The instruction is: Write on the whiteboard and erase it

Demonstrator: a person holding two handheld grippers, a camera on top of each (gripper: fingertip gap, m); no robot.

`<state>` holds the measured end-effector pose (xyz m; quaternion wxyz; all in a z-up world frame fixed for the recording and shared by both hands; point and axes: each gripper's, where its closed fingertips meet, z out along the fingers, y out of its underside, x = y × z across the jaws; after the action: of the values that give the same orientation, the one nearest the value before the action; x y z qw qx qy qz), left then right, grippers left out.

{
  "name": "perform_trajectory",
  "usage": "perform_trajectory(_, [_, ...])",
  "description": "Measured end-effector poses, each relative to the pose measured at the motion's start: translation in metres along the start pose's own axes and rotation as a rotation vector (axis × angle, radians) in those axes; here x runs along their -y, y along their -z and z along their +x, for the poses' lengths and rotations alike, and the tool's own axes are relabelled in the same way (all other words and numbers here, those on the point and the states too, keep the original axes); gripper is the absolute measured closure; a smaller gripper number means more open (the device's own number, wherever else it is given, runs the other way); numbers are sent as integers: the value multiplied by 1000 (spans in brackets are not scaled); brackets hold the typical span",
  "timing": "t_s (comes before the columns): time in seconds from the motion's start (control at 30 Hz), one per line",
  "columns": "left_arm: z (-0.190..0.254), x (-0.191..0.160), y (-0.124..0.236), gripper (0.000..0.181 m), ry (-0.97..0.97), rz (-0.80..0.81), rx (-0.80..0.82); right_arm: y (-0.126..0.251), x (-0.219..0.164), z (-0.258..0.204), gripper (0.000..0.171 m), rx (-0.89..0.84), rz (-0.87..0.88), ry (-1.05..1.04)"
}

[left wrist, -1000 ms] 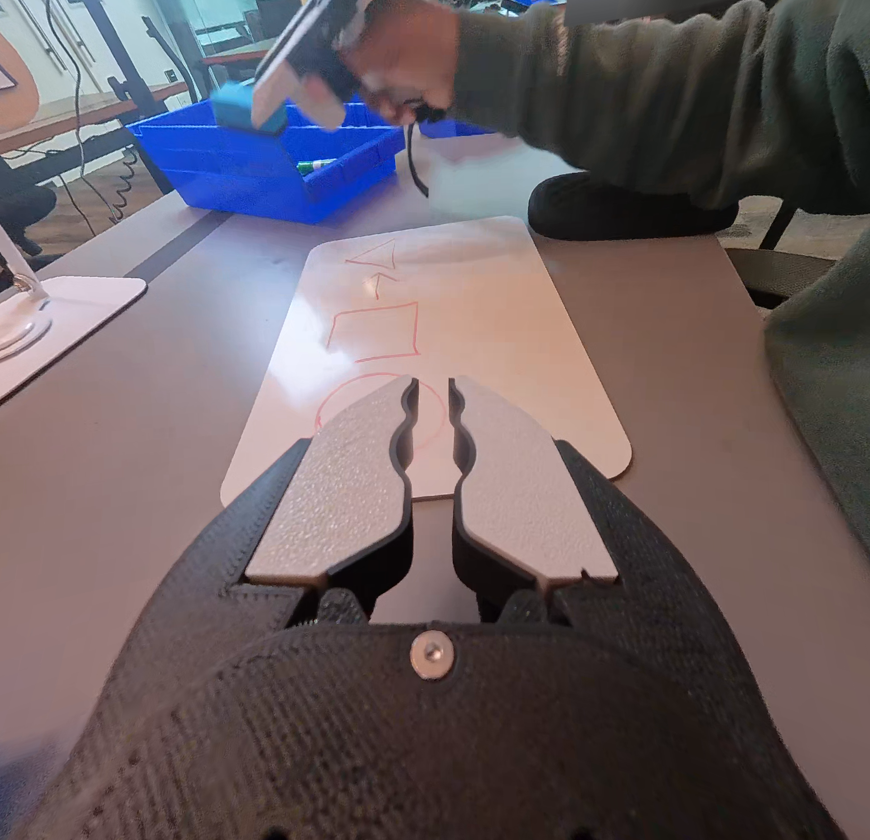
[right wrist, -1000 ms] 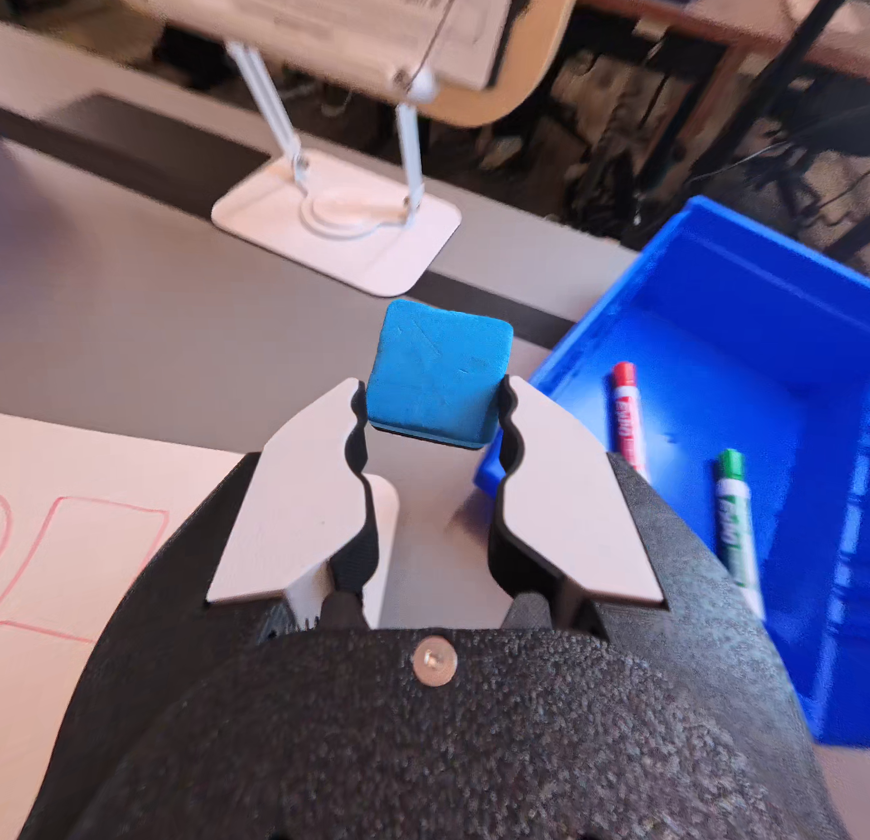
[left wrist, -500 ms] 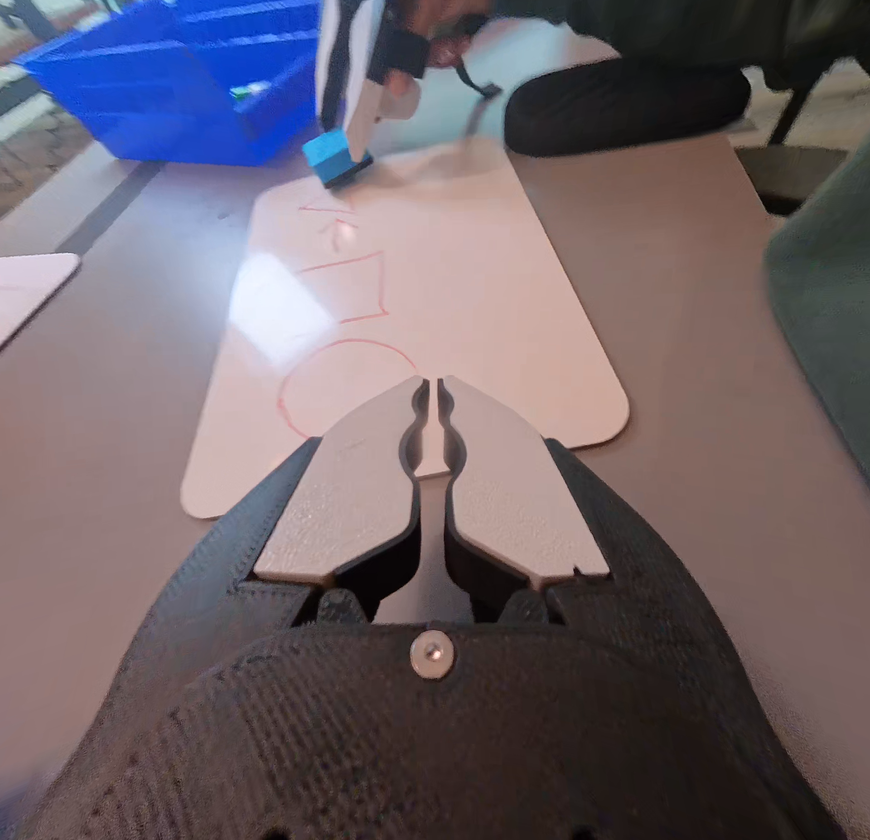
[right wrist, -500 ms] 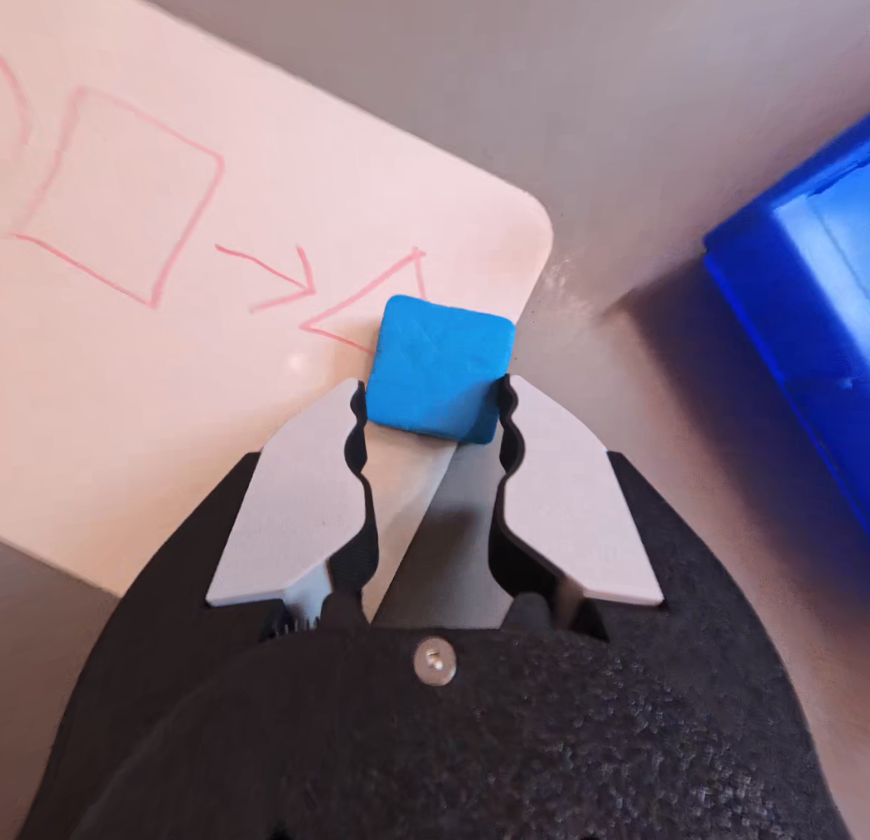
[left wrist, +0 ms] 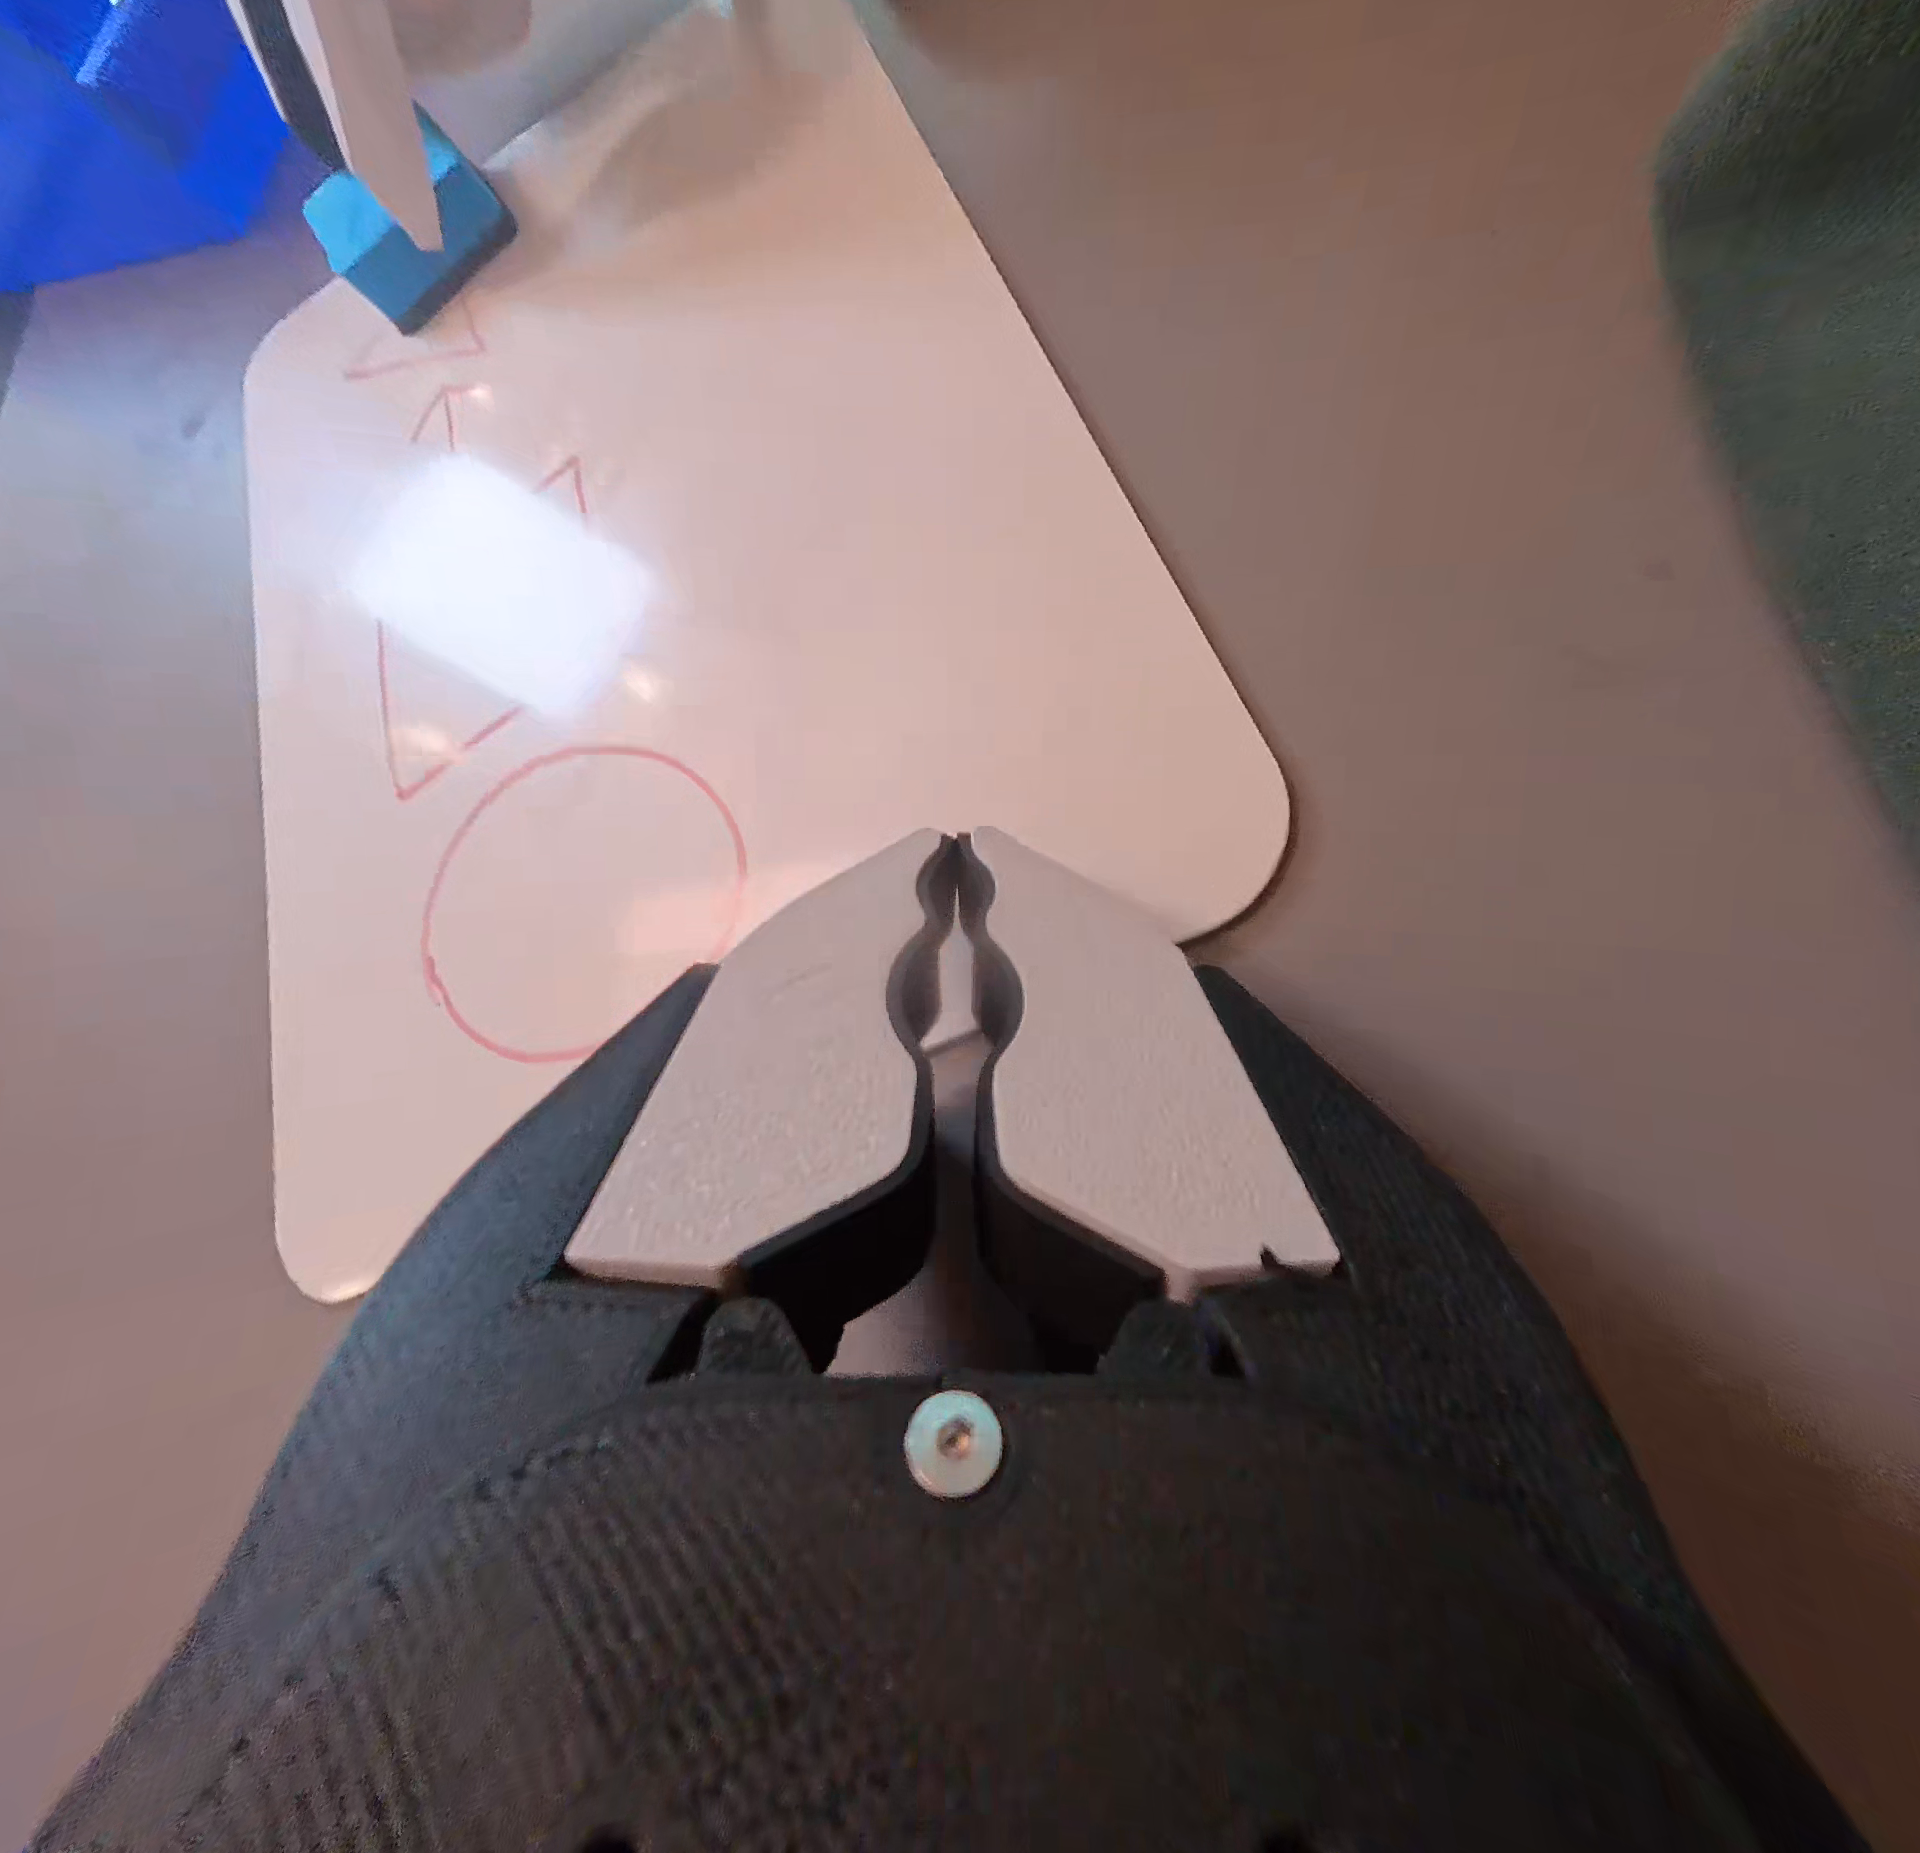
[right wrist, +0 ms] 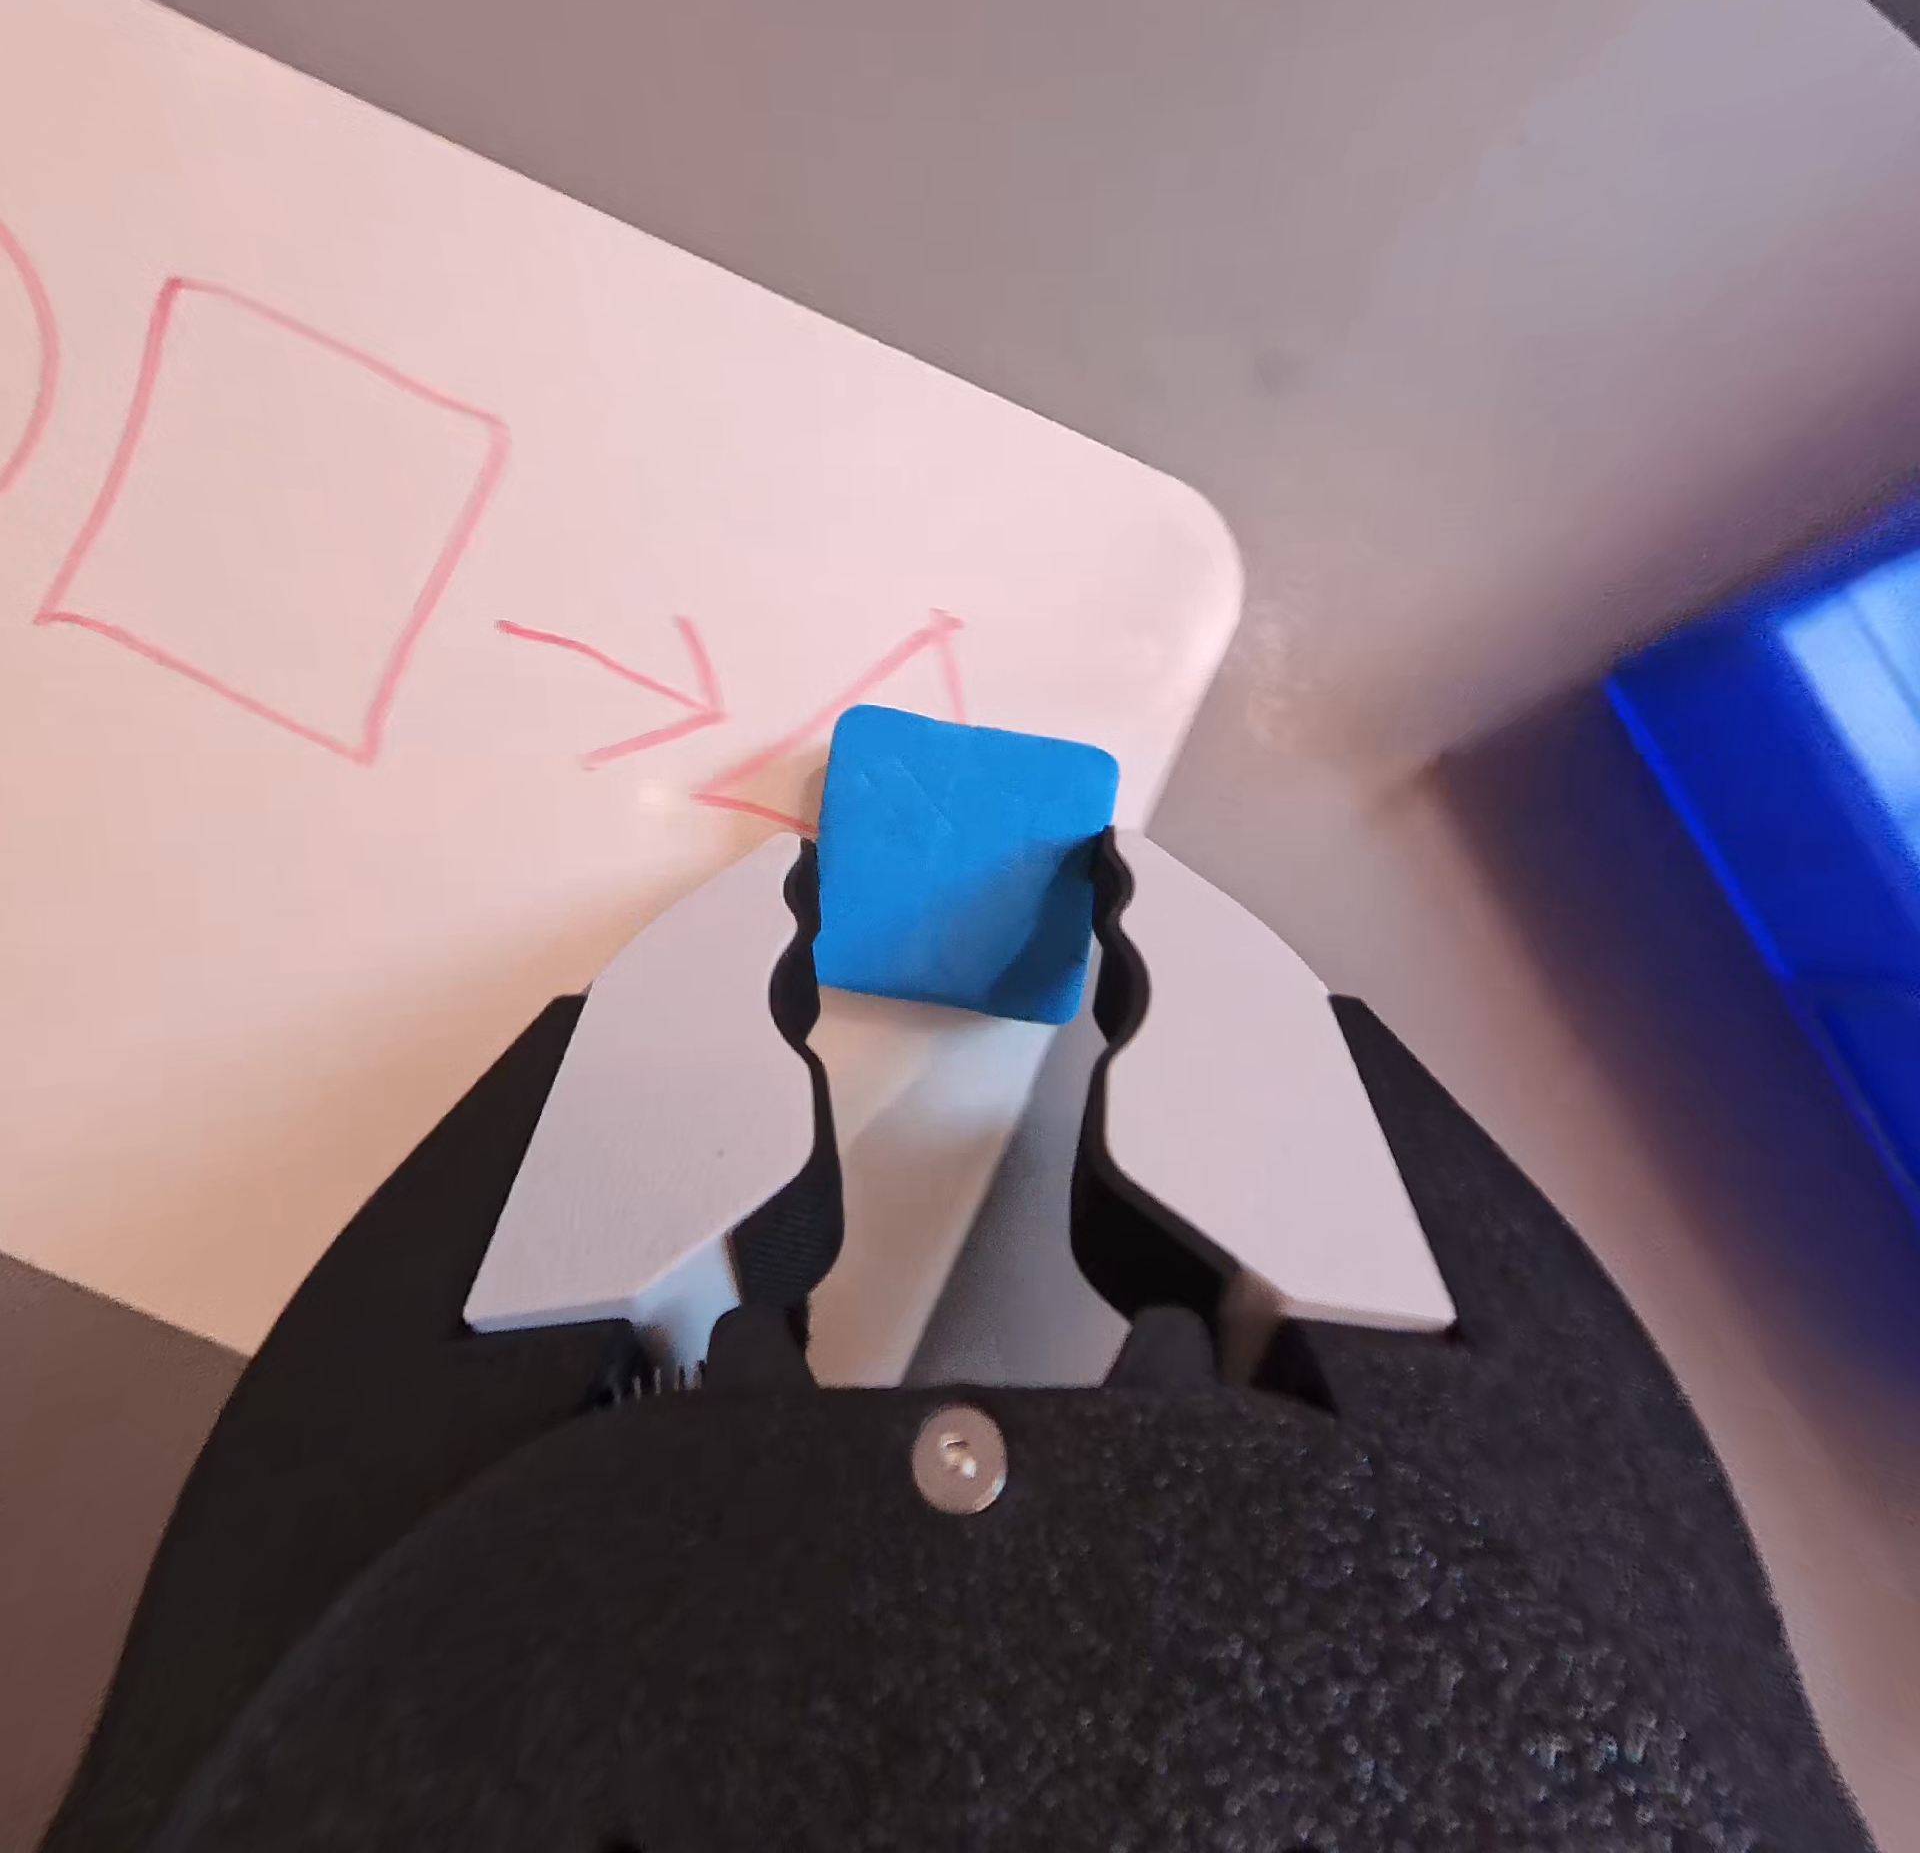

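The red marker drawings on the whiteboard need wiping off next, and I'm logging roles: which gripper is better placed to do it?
Right. The right gripper grips the blue foam eraser block at the red triangle on the white whiteboard. The left gripper is shut, empty, at the near end.

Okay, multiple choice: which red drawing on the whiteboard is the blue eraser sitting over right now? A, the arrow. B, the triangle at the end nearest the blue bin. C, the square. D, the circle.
B: the blue eraser, held in the right gripper, covers part of the triangle at the whiteboard's corner, while circle, square and arrow lie uncovered.
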<state>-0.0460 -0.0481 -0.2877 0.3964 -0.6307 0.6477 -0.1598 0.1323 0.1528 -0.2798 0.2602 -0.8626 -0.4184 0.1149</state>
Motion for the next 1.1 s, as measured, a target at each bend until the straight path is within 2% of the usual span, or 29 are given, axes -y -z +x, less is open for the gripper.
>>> perform_trajectory(0.13, [-1, 1, -3, 181, -4, -22, -4, -6, 12, -43, 120, 40, -9, 126])
perform_trajectory(0.3, [-1, -1, -1, 181, -11, -32, 7, -3, 4, 16, 120, -22, -12, -38])
perform_trajectory(0.43, [-2, -2, -2, 181, -5, -31, 4, -12, 20, -70, 121, 86, -29, 192])
perform_trajectory(0.47, [-2, -2, -2, 181, -2, -31, 2, -16, 27, -73, 121, 75, -21, 214])
perform_trajectory(0.53, [-2, -2, -2, 181, -3, -37, 12, -18, 28, -29, 120, 22, -12, 89])
perform_trajectory(0.6, [-3, -3, -1, 181, -14, -45, 24, -10, 14, 9, 121, 7, -4, -34])
perform_trajectory(0.67, [1, -1, -2, 181, 1, -27, 7, -4, 5, -16, 121, 30, -29, 34])
perform_trajectory(0.73, [2, 1, -3, 181, -3, -25, -4, -7, 11, -66, 121, 103, -31, 151])
perform_trajectory(0.77, [3, 2, -4, 181, -4, -25, -10, -10, 17, -74, 121, 113, -25, 181])
perform_trajectory(0.8, [3, 2, -4, 181, -4, -27, -12, -15, 24, -65, 121, 102, -9, 149])
perform_trajectory(0.87, [3, 1, -4, 181, -3, -28, -9, -19, 28, -7, 120, 16, 31, 0])
perform_trajectory(0.93, [3, 1, -3, 181, -5, -31, -5, -11, 15, 22, 121, -8, 1, -65])
perform_trajectory(0.97, [3, 1, -3, 181, -5, -30, -5, -7, 8, 12, 121, 6, -30, -24])
perform_trajectory(1.03, [3, 1, -4, 181, 3, -27, -14, -3, 5, -40, 121, 88, -76, 111])
perform_trajectory(1.1, [3, 1, -4, 181, 10, -28, -24, -11, 18, -84, 121, 133, -71, 248])
